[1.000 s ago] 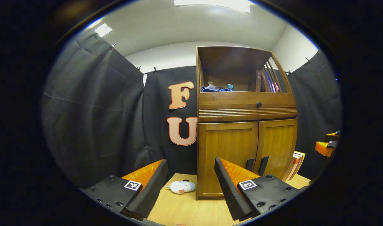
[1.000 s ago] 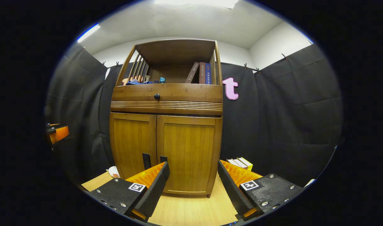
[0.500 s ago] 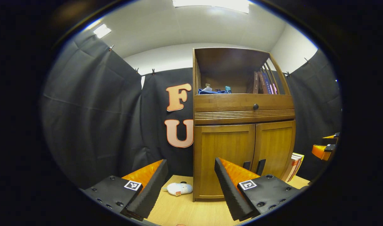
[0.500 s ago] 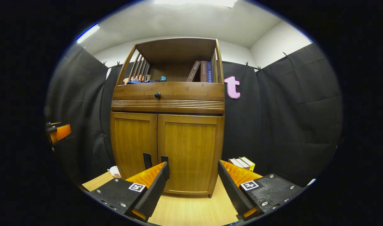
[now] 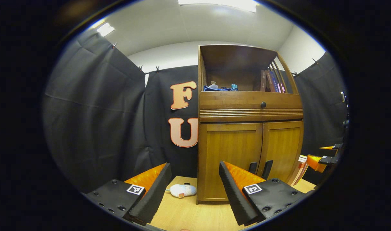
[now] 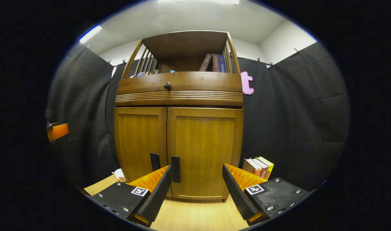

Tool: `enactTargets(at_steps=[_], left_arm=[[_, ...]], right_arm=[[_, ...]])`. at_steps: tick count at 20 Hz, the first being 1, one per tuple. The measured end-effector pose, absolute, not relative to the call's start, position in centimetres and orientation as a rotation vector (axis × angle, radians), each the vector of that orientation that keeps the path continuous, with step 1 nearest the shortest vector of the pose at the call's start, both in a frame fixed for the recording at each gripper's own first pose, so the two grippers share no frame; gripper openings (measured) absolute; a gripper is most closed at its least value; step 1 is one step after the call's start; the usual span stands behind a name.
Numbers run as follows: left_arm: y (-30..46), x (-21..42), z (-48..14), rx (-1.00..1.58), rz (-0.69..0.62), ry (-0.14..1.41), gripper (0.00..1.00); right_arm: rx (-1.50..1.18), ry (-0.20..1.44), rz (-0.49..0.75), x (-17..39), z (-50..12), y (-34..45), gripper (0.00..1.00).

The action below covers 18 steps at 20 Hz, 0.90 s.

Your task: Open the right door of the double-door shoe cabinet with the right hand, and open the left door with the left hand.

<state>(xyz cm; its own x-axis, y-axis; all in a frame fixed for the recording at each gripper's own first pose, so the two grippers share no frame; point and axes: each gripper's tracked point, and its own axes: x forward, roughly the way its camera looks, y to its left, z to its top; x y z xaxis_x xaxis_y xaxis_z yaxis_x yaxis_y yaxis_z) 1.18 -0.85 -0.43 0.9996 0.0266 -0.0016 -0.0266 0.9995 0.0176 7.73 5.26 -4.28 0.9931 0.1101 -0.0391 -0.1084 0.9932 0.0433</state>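
The wooden shoe cabinet stands on a light tabletop with both doors shut. In the right gripper view its right door fills the middle, and the dark right handle sits just beyond my left fingertip. My right gripper is open and holds nothing. In the left gripper view the left door and its handle lie behind my right finger. My left gripper is open, a short way off the cabinet's left front corner. The right gripper shows far right.
A white plush toy lies on the tabletop left of the cabinet. Several books lean against its right side. The upper shelf holds books, and a drawer knob sits above the doors. Black cloth walls stand close around.
My right gripper has moved closer to the cabinet, so the doors and handles look larger and nearer. The left gripper has barely shifted. Both doors remain shut.
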Motion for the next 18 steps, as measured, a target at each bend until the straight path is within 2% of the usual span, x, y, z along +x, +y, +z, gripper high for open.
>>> enactTargets(at_steps=[6,7,9,10,12,13,17,18], left_arm=[[0.8,1.9,-0.7,0.027,0.058,0.006,0.93],[1.1,1.8,-0.8,0.028,0.063,0.007,0.93],[1.7,1.7,-0.9,0.029,0.070,0.009,0.93],[2.0,1.7,-0.9,0.033,0.074,0.013,0.93],[2.9,1.8,-1.2,0.044,0.083,0.020,0.93],[3.2,1.8,-1.3,0.050,0.088,0.024,0.93],[4.1,1.8,-2.1,0.053,0.102,0.040,0.96],[4.3,1.9,-2.2,0.052,0.104,0.045,0.98]], right_arm=[[0.088,0.124,0.180,13.9,-10.0,10.4,0.93],[0.111,0.146,0.180,14.8,-11.0,11.1,0.88],[0.155,0.166,0.171,16.6,-12.2,11.7,0.94],[0.172,0.174,0.163,17.7,-12.9,11.7,0.77],[0.186,0.196,0.152,19.6,-14.5,12.0,0.84],[0.185,0.204,0.147,20.2,-15.0,12.1,0.77],[0.157,0.211,0.144,23.2,-16.2,13.0,0.69],[0.146,0.211,0.138,23.9,-16.4,13.0,0.65]])
